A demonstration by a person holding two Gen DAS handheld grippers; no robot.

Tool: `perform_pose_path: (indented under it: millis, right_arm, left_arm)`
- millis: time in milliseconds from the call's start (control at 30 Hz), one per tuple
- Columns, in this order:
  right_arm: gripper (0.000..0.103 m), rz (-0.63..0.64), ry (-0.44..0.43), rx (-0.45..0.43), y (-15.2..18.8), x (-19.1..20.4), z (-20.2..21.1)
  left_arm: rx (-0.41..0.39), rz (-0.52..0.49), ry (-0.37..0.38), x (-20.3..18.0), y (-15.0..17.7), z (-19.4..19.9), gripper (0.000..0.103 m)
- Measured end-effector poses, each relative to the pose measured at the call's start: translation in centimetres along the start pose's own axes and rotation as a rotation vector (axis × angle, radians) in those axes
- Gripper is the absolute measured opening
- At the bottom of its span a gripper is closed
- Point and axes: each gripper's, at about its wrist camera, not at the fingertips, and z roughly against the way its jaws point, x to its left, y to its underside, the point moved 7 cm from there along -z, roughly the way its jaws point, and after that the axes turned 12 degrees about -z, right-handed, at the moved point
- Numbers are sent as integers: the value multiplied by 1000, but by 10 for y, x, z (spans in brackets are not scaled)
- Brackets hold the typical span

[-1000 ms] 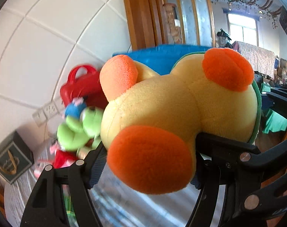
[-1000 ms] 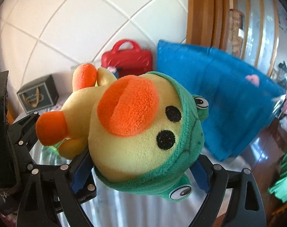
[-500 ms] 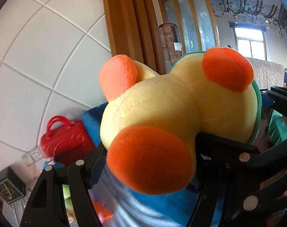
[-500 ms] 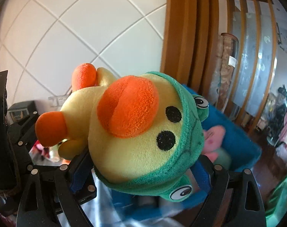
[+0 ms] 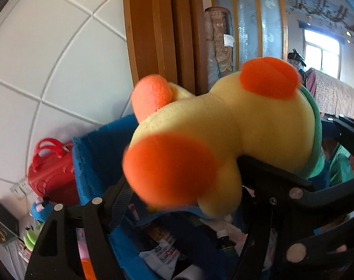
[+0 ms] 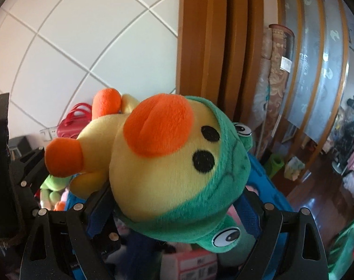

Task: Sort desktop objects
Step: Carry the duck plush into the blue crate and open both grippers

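Note:
A yellow plush duck [image 5: 219, 135] with orange feet, an orange beak and a green frog hood fills both views. My left gripper [image 5: 184, 200] is shut on its body near the feet. My right gripper [image 6: 177, 200] is shut on its hooded head [image 6: 177, 163]. The duck hangs over a blue fabric bin [image 5: 95, 163], which also shows in the right wrist view [image 6: 268, 186]. The bin holds several packets, a small bottle and a pink soft toy.
A red toy suitcase [image 5: 53, 179] stands left of the bin against the white tiled wall, with a blue-and-green plush [image 5: 37, 221] and a dark box [image 5: 1, 231] below it. A wooden door frame [image 6: 212, 46] rises behind. Dark floor lies to the right.
Both grippers have carried the duck right and over the blue bin. The bin's inside has come into view below it, and the suitcase has slid to the left.

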Motion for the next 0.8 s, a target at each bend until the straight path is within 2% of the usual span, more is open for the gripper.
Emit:
perform_pose_path:
  millis: [100,267,400,800]
  right_arm:
    - [97,-46,15,12,-7,-5,-10]
    - [97,-70,32,9,-14,-9,-15]
    - [101,-71,40,23,-8,-6,-16]
    - [103,-84,57,44,11,2,-4]
  left_arm:
    - [53,22,40,-3,5,-11,73]
    - [83,34,29,-1,13,-18,73]
    - [94,37,24,2,19,-20,74]
    - [78,42,-22,18,36,13,74]
